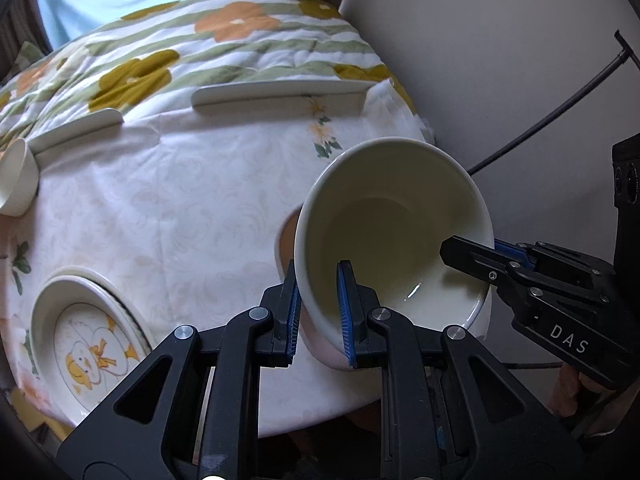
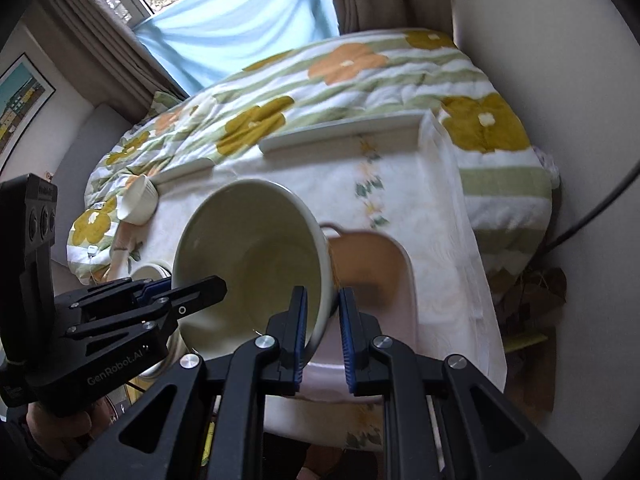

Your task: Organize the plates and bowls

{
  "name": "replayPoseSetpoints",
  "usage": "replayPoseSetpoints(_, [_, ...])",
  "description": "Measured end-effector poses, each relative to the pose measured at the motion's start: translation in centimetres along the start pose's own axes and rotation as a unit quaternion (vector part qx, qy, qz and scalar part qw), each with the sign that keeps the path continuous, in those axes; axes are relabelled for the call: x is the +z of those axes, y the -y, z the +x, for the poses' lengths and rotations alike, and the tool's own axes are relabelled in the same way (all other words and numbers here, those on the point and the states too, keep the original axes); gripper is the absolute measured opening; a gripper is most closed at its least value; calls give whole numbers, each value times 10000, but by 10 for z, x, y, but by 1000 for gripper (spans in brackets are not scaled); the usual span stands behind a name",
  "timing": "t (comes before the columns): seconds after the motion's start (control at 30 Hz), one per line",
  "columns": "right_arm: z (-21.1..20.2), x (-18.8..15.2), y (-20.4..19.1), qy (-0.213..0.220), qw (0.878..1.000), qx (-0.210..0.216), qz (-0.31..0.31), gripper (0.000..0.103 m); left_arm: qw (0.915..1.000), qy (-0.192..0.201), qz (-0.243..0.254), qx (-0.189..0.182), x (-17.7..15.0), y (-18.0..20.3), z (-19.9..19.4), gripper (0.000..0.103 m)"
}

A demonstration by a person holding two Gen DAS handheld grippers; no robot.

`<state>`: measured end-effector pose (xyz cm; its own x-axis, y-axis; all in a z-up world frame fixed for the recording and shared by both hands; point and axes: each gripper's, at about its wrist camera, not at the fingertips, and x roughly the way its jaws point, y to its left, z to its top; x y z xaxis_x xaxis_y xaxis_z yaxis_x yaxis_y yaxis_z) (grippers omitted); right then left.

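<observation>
Large cream bowl [image 1: 394, 236] clamped by both claws at once, lifted clear of worktop [image 1: 180, 208], tilted so mouth faces cameras. Left claw [image 1: 318, 314] pinched on near-left rim wall, one pad inside, one outside; right claw [image 2: 323, 330] pinched on opposite rim, same way. No gap at either: both tight on bowl wall. Seen from left wrist, right claw [image 1: 476, 258] reaches in from right edge; seen from right wrist, left claw [image 2: 188, 292] reaches in from left. Bowl sits between the two hands, neither nearer. Directly behind and below bowl: pinkish tub [image 2: 372, 268] on white cloth, probably the drop target, though cannot tell for sure. Duck-print plate [image 1: 90, 344] with stacked rim lies low left, well apart from bowl. Small white cup [image 1: 16, 180] at far left edge, on its side. Two long white ledges [image 1: 280, 94] along back of worktop. Floral quilt [image 1: 160, 52] beyond. Nothing between bowl and tub. Risk judged: rim slip if hands drift apart.
</observation>
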<state>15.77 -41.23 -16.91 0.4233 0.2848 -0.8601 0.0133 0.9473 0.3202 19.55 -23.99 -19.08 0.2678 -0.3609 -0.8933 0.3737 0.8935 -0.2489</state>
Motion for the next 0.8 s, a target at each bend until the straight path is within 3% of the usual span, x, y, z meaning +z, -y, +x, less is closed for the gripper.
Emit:
replayPoseSetpoints(0.47, [48, -27, 37, -460, 9974, -165, 528, 15, 9940, -786, 686, 334, -4, 13, 73, 15])
replayPoseSetpoints(0.8, [63, -29, 39, -562, 9957, -338, 655, 15, 9883, -899, 1088, 579, -4, 17, 88, 15])
